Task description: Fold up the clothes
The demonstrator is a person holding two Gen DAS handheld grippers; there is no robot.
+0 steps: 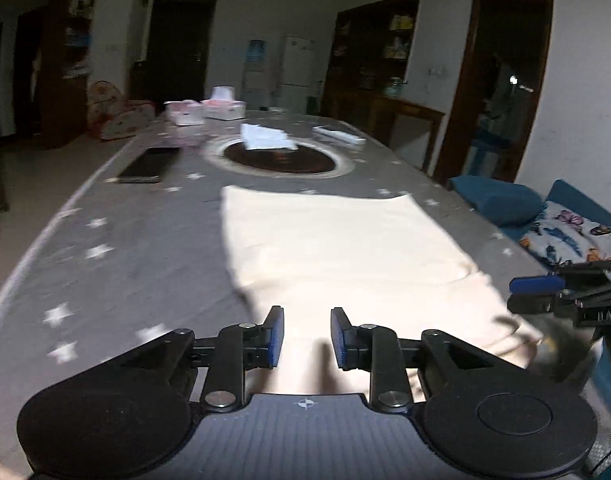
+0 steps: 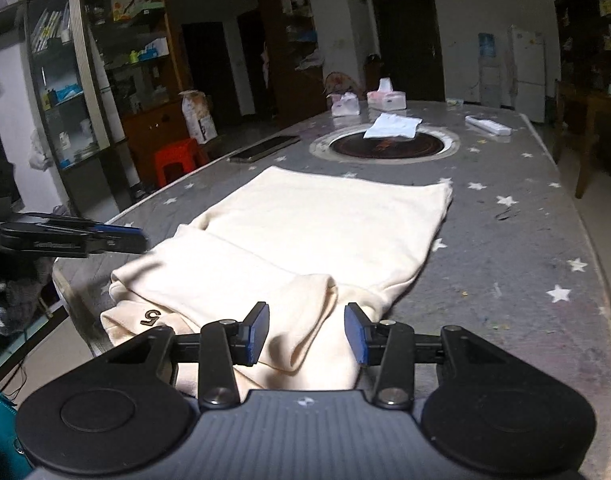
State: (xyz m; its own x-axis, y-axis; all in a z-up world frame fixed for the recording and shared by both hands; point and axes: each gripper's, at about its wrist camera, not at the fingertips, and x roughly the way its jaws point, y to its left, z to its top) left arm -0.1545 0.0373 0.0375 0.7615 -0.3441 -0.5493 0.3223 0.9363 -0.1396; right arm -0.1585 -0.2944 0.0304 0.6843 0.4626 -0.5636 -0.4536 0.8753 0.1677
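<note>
A cream garment (image 1: 337,248) lies spread on the grey star-patterned table (image 1: 125,248), partly folded, with layers bunched at the near end. In the right wrist view the garment (image 2: 305,240) shows a dark "5" mark near its left corner. My left gripper (image 1: 307,336) is open and empty above the garment's near edge. My right gripper (image 2: 306,332) is open and empty over the bunched near end. The right gripper also shows at the right edge of the left wrist view (image 1: 545,292); the left gripper shows at the left of the right wrist view (image 2: 117,238).
A round dark inset (image 2: 383,146) with a white cloth (image 2: 393,126) on it sits mid-table. A dark flat device (image 1: 147,166), tissue boxes (image 2: 385,98) and a white remote (image 2: 487,125) lie farther back. A red stool (image 2: 177,162) stands left; blue cushions (image 1: 501,200) lie right.
</note>
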